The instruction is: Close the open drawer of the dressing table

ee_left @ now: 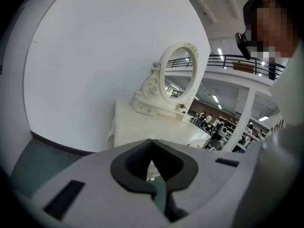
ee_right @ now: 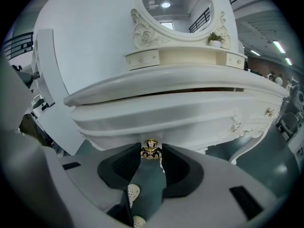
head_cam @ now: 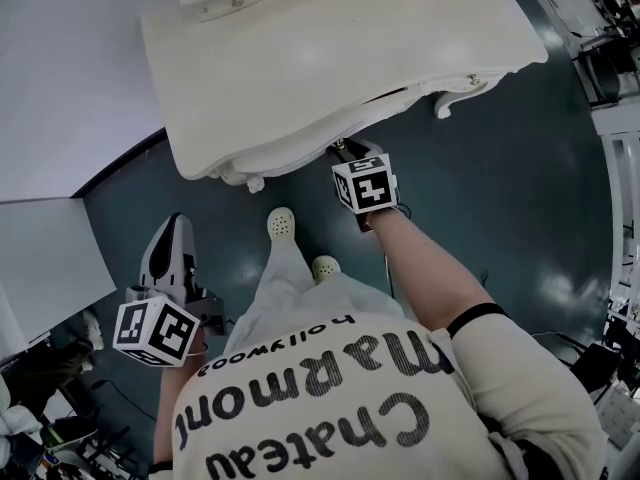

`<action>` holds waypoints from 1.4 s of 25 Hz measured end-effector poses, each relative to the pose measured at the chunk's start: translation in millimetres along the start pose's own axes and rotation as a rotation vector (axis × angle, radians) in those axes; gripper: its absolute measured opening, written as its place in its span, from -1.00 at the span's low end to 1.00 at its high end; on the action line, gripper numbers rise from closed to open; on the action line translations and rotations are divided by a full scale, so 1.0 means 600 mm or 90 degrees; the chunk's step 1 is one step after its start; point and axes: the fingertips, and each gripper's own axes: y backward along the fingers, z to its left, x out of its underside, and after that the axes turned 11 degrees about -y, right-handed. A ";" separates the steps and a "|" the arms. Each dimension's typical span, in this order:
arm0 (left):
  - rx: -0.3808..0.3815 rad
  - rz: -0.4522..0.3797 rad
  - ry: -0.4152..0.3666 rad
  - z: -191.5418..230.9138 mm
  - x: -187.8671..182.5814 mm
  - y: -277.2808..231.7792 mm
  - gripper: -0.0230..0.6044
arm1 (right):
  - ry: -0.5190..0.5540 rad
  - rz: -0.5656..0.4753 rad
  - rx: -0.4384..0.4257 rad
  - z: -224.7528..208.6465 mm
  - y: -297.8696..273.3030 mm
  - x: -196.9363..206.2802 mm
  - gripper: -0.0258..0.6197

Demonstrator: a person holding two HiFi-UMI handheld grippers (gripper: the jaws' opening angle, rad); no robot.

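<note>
The white dressing table [head_cam: 300,58] fills the top of the head view. Its curved drawer front [ee_right: 180,110] stands slightly out, with a thin dark gap under the tabletop. A gold knob [ee_right: 150,149] sits on the drawer's lower middle. My right gripper [ee_right: 151,152] has its jaws closed on this knob, the pad tips touching its two sides; in the head view the right gripper [head_cam: 348,153] is at the table's front edge. My left gripper [head_cam: 176,225] hangs low at the left, away from the table. The left gripper [ee_left: 152,144] is shut and holds nothing.
An oval mirror [ee_right: 175,8] and small upper drawers stand on the tabletop. A carved table leg [head_cam: 447,100] drops to the dark green floor. The person's white shoes [head_cam: 282,223] are just in front of the drawer. A white wall panel [head_cam: 45,258] stands at left, equipment [head_cam: 610,68] at right.
</note>
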 end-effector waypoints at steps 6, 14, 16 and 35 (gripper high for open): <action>-0.004 0.000 -0.001 0.004 0.002 -0.001 -0.90 | 0.014 -0.004 -0.001 -0.002 -0.009 -0.004 -0.44; -0.020 -0.003 0.007 0.008 0.000 -0.003 -0.90 | 0.019 -0.007 -0.008 -0.001 -0.018 -0.014 -0.44; -0.022 -0.002 0.006 0.010 -0.002 -0.004 -0.90 | 0.016 -0.011 -0.009 -0.002 -0.018 -0.017 -0.44; -0.032 0.005 0.020 0.037 0.004 -0.006 -0.90 | 0.007 -0.038 0.005 -0.001 -0.031 -0.035 -0.43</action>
